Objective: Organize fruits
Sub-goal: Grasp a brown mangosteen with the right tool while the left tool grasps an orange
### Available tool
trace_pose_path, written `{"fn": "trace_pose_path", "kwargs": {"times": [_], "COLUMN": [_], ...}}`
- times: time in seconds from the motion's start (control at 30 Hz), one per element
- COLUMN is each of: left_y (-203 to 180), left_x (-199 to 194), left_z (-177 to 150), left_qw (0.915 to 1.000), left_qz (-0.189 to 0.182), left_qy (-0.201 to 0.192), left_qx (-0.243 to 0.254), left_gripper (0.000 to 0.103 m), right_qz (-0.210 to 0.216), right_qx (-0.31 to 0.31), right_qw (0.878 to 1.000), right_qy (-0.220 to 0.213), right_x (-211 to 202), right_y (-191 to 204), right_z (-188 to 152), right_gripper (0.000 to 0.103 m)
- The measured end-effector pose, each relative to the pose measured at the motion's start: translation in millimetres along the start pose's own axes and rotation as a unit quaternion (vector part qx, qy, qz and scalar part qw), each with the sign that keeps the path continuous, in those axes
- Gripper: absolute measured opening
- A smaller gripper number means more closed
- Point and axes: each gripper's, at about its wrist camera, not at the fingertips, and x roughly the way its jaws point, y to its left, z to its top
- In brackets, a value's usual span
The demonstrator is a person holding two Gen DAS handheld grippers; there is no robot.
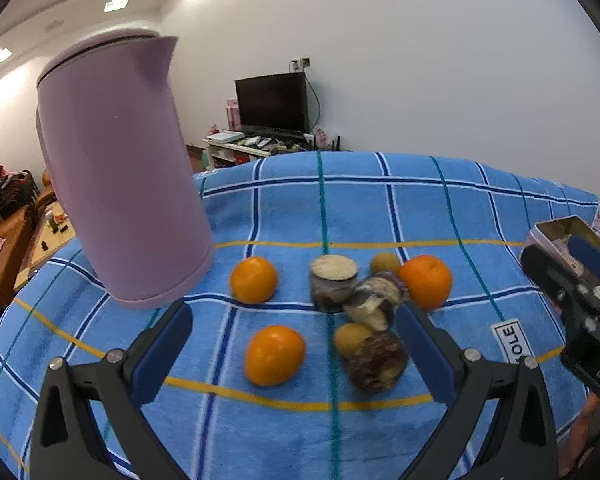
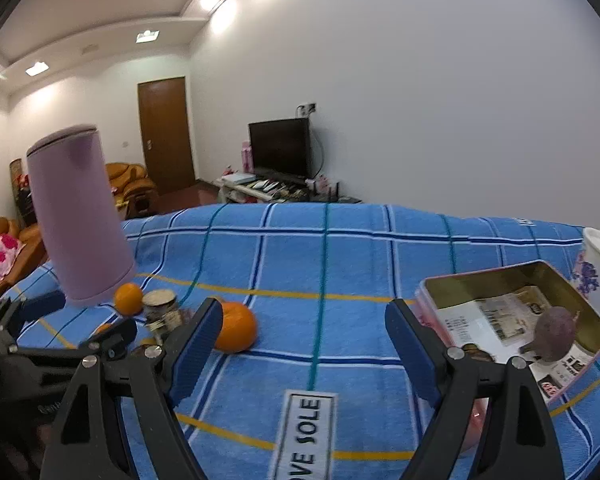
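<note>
Blue checked cloth covers the table, with three round oranges and dark purple sweet potato pieces clustered near the middle, right of a tall lilac kettle. Both the left gripper and right gripper hover wide and empty. At the far right, an open gold-lined tin box holds one purple sweet potato.

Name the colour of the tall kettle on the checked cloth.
Pale purple tall kettle, clearest in the left wrist view.
</note>
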Motion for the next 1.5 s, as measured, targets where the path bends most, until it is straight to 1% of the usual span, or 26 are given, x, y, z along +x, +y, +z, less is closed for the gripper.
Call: {"fn": "trace_pose_path", "kwargs": {"times": [0.03,0.2,0.33,0.47,0.53,0.57,0.6,0.63,0.67,0.77,0.83,0.87,0.9,0.97,1.13,1.23,1.3,1.4,1.47,1.5], "left_y": [5.4,43.4,67.3,74.0,71.9,70.7,70.0,69.4,68.9,71.5,70.5,69.1,66.8,59.9,39.9,35.3,33.6,28.7,26.5,24.8], "left_x": [0.3,6.9,8.2,10.3,10.3,9.3,8.4,7.3,7.6,8.7,8.0,7.3,6.8,6.2,13.8,19.6,24.7,32.5,36.3,39.6], "left_z": [1.2,7.8,7.9,5.6,4.4,3.9,3.9,4.6,5.0,4.6,4.5,4.7,4.8,4.5,1.3,1.9,2.4,0.3,-2.8,-4.0], "left_qw": [1.0000,0.9990,0.9983,0.9981,0.9983,0.9985,0.9985,0.9985,0.9984,0.9983,0.9988,0.9990,0.9990,0.9987,0.9968,0.9965,0.9962,0.9956,0.9953,0.9950], "left_qz": [0.002,0.033,0.038,0.039,0.033,0.031,0.031,0.031,0.034,0.035,0.020,0.010,0.001,-0.019,-0.033,-0.037,-0.039,-0.034,-0.029,-0.032], "left_qy": [0.002,0.024,0.035,0.044,0.047,0.046,0.044,0.043,0.042,0.045,0.044,0.043,0.042,0.042,0.051,0.058,0.065,0.073,0.077,0.080], "left_qx": [-0.003,-0.018,-0.027,-0.018,-0.007,0.001,0.008,0.013,0.016,0.011,0.010,0.011,0.014,0.024,0.052,0.048,0.043,0.047,0.049,0.049], "left_gripper": [0.103,0.103,0.103,0.103,0.103,0.103,0.103,0.103,0.103,0.103,0.103,0.103,0.103,0.103,0.102,0.099,0.097,0.090,0.083,0.083], "right_qz": [0.005,0.042,0.076,0.113,0.118,0.119,0.119,0.120,0.119,0.132,0.135,0.137,0.140,0.145,0.153,0.146,0.135,0.121,0.119,0.117], "right_qx": [-0.002,-0.007,-0.023,-0.049,-0.061,-0.066,-0.070,-0.074,-0.079,-0.072,-0.074,-0.075,-0.075,-0.075,-0.056,-0.035,-0.015,0.017,0.038,0.044], "right_qw": [1.000,0.998,0.994,0.987,0.985,0.984,0.982,0.981,0.978,0.974,0.972,0.971,0.970,0.966,0.967,0.971,0.977,0.983,0.983,0.984], "right_qy": [0.007,0.045,0.070,0.100,0.111,0.118,0.125,0.136,0.150,0.172,0.179,0.182,0.186,0.200,0.198,0.185,0.166,0.140,0.131,0.129], "right_x": [2.1,13.3,19.0,26.8,31.1,34.6,38.1,41.8,47.2,57.3,60.4,62.1,60.6,62.2,53.9,45.1,37.6,30.5,28.8,28.6], "right_y": [2.5,16.8,36.6,63.0,73.7,79.5,84.5,88.6,92.7,98.7,101.4,102.3,102.7,101.5,87.8,72.4,55.6,31.8,20.5,16.7], "right_z": [-0.5,-3.4,-9.2,-13.6,-15.0,-15.6,-16.8,-18.2,-20.4,-22.7,-23.6,-23.8,-25.0,-27.8,-29.2,-28.1,-23.9,-16.8,-13.8,-13.0], "right_gripper": [0.084,0.084,0.084,0.083,0.083,0.080,0.072,0.067,0.059,0.056,0.056,0.053,0.046,0.044,0.043,0.043,0.043,0.043,0.043,0.043]}}
